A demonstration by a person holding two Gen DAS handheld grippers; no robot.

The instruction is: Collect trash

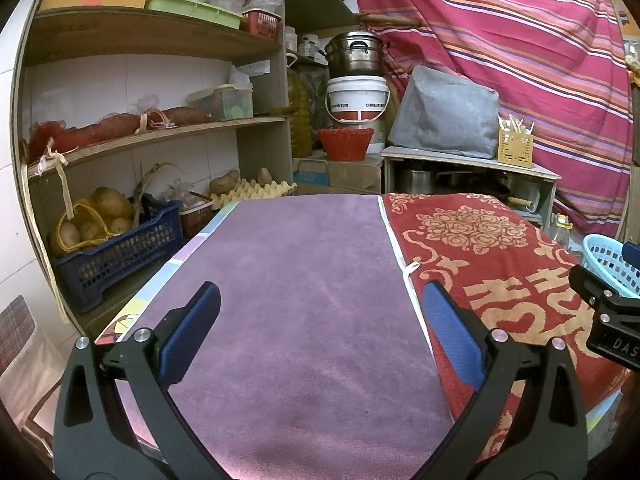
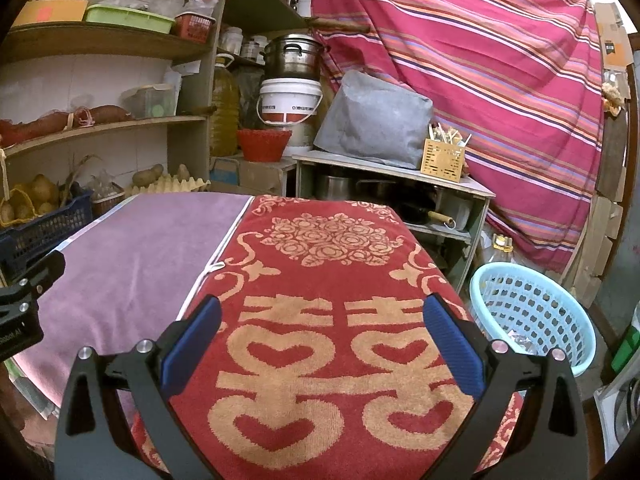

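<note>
I hold both grippers wide apart, empty: left gripper over the purple towel, right gripper over the red double-happiness towel; blue laundry basket at three o'clock.

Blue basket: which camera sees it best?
The right wrist view. The basket shows nearly whole there, beside the table, with something shiny inside. The left wrist view catches only a sliver at its right edge, behind the other claw.
</note>
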